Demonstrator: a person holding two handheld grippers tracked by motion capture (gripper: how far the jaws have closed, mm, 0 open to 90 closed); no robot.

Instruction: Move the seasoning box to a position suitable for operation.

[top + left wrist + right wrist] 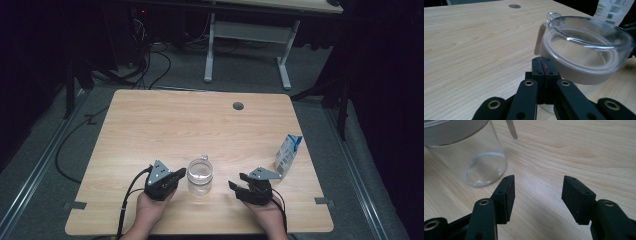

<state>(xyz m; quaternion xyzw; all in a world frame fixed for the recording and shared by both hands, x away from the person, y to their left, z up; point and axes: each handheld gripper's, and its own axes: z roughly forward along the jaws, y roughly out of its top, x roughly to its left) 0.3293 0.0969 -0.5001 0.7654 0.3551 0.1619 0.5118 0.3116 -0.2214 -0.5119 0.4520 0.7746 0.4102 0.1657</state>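
No legible text; carton [614, 8] print blurred.

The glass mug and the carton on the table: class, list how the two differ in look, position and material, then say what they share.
The glass mug is clear and round with a handle; the carton is opaque, blue and white, and boxy. The glass mug stands between the left gripper and right gripper; the carton stands apart near the table's right edge. The glass mug has an open top; the carton's top is folded to a peak. Both stand upright on the table, held by neither gripper.

Dim, dark-edged high view; brighter claw views, soft glare on the glass jar [586, 47], near parts blurred.
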